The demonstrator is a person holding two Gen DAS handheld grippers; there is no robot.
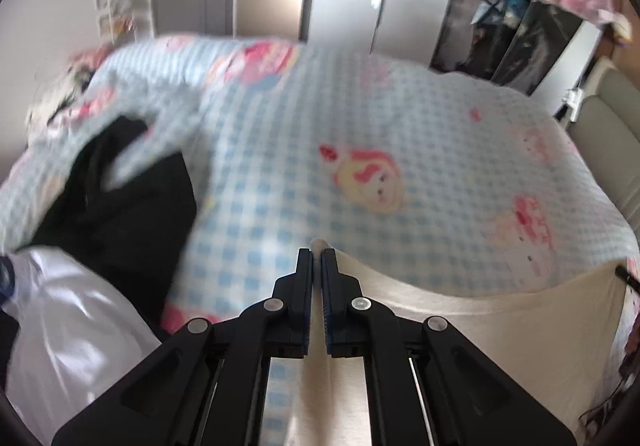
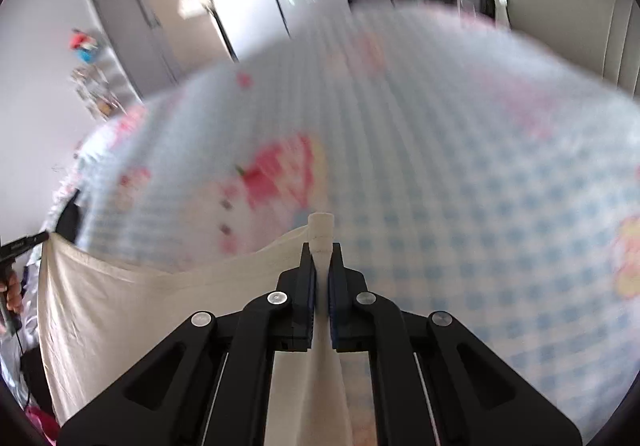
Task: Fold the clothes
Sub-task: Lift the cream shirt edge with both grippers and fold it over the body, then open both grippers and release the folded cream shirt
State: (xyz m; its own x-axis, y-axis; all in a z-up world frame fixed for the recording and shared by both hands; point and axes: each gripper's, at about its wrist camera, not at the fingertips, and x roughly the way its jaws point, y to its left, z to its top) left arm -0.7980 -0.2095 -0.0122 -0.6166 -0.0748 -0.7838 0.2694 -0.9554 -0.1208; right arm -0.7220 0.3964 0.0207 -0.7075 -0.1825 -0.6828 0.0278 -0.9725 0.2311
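A: Where does the garment sit right now?

B: The cream, soft cotton garment (image 1: 500, 326) hangs stretched between the two tools above the bed with the blue-and-white checked, cartoon-printed cover (image 1: 280, 166). In the left wrist view it fills the 4 to 6 o'clock area; in the right wrist view the same cloth (image 2: 140, 306) spreads toward 8 o'clock.

A: And the grips?

B: The left gripper (image 1: 318, 258) is clamped almost fully together on a thin bunch of the cream fabric at its top edge. The right gripper (image 2: 322, 258) is likewise pinched tight, with a small tab of the cloth poking out past its tips toward 12 o'clock.

A: What could go wrong?

B: I judge both holds are narrow pinches near an edge. If the hands pull apart too hard, the fabric could slide out of one side and the garment would drop in a heap. The top edge sags between the hands, so laying it down slack would likely leave creases. There is also a black piece of clothing (image 1: 112, 214) and a shiny translucent plastic bag (image 1: 72, 318) at 8 o'clock on the bed; lowering too far that way could land the cloth on them.
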